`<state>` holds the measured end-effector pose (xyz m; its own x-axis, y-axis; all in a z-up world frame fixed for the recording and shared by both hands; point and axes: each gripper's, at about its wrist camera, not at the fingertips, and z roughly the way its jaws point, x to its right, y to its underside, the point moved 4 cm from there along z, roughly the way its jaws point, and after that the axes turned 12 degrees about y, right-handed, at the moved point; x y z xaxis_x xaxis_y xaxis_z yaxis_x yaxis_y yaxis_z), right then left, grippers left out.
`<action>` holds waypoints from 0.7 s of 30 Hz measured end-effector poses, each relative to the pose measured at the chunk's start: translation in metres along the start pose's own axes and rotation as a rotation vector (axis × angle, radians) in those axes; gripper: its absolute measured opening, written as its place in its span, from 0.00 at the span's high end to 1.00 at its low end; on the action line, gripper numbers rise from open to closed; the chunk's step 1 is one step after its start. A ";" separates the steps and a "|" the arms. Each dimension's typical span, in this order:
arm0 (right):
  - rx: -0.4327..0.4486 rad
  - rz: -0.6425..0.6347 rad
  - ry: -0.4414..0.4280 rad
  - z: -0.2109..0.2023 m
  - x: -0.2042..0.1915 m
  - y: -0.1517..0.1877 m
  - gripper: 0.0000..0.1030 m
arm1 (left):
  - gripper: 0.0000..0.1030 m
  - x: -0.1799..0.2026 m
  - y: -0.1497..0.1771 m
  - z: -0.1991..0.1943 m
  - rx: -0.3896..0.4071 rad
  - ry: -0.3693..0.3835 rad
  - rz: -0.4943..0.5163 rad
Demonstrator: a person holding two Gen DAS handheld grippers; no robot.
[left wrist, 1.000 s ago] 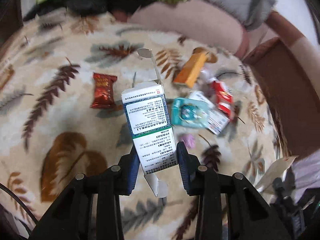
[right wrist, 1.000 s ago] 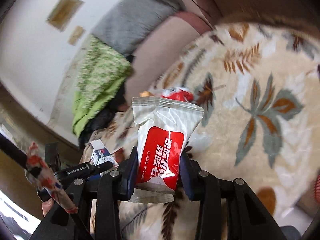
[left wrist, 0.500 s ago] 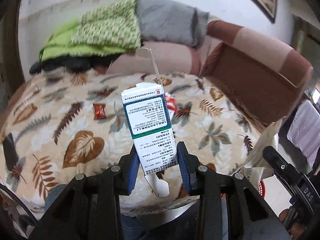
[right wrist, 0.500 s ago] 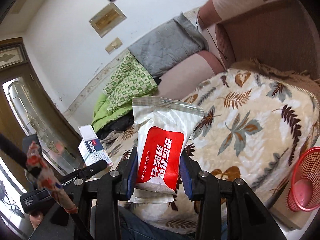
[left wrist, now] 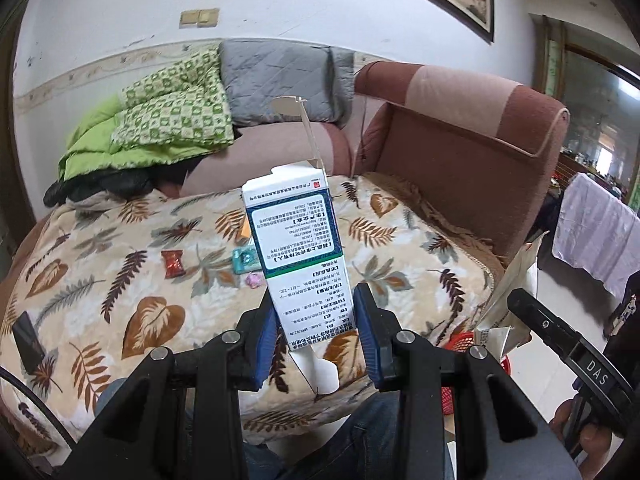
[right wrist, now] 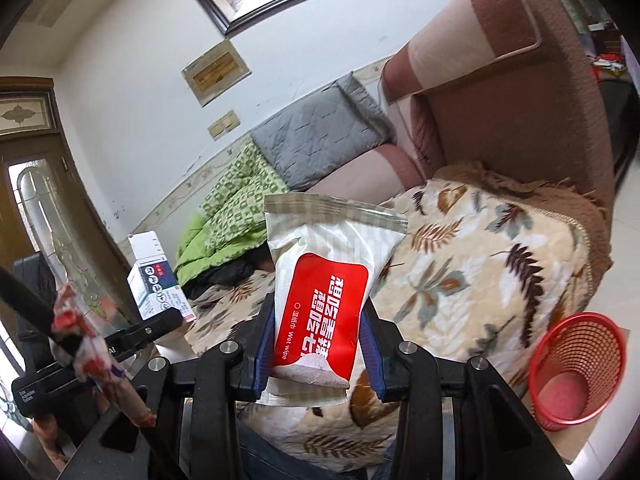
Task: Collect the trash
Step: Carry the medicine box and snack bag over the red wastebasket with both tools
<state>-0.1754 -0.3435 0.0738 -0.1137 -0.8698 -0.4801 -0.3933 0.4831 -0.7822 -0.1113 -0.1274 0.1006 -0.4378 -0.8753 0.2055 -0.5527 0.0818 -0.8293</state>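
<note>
My left gripper (left wrist: 316,328) is shut on a white and green medicine box (left wrist: 298,248) with open flaps, held upright in the air in front of the sofa. My right gripper (right wrist: 318,344) is shut on a red and white wet-wipe packet (right wrist: 324,292). That box also shows at the left of the right wrist view (right wrist: 154,276). A red mesh wastebasket (right wrist: 572,368) stands on the floor at the lower right, below the sofa edge. Left on the leaf-patterned blanket (left wrist: 100,264) are a red candy wrapper (left wrist: 173,264), a teal packet (left wrist: 245,260) and a small pink scrap (left wrist: 253,280).
A black phone (left wrist: 27,342) lies at the blanket's left edge. Green quilt (left wrist: 160,128) and grey cushion (left wrist: 280,80) sit on the sofa back. The brown armrest (left wrist: 472,160) rises at the right. The person's jeans (left wrist: 360,440) are below the grippers.
Both grippers have pulled up and back from the blanket with their items. The view widened from the trash pile to the whole sofa, and the red basket came into sight.
</note>
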 end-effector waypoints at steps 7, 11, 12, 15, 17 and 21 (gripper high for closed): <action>0.026 0.027 0.067 -0.014 0.030 -0.002 0.60 | 0.66 0.022 0.003 0.005 -0.020 0.044 0.033; 0.035 0.049 0.122 -0.022 0.051 -0.006 0.60 | 0.66 0.041 0.006 0.017 -0.047 0.123 0.060; 0.042 0.056 0.146 -0.025 0.059 -0.007 0.60 | 0.66 0.046 0.008 0.021 -0.058 0.150 0.067; 0.063 0.100 0.212 -0.037 0.089 -0.009 0.60 | 0.66 0.068 0.013 0.040 -0.113 0.243 0.099; 0.072 0.132 0.257 -0.044 0.110 -0.008 0.60 | 0.66 0.086 0.018 0.053 -0.143 0.304 0.121; 0.056 0.205 0.330 -0.047 0.155 0.001 0.60 | 0.65 0.124 0.030 0.087 -0.230 0.439 0.176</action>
<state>-0.2358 -0.4830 0.0173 -0.4758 -0.7357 -0.4820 -0.2829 0.6469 -0.7081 -0.1201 -0.2748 0.0560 -0.7666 -0.5607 0.3130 -0.5642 0.3553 -0.7453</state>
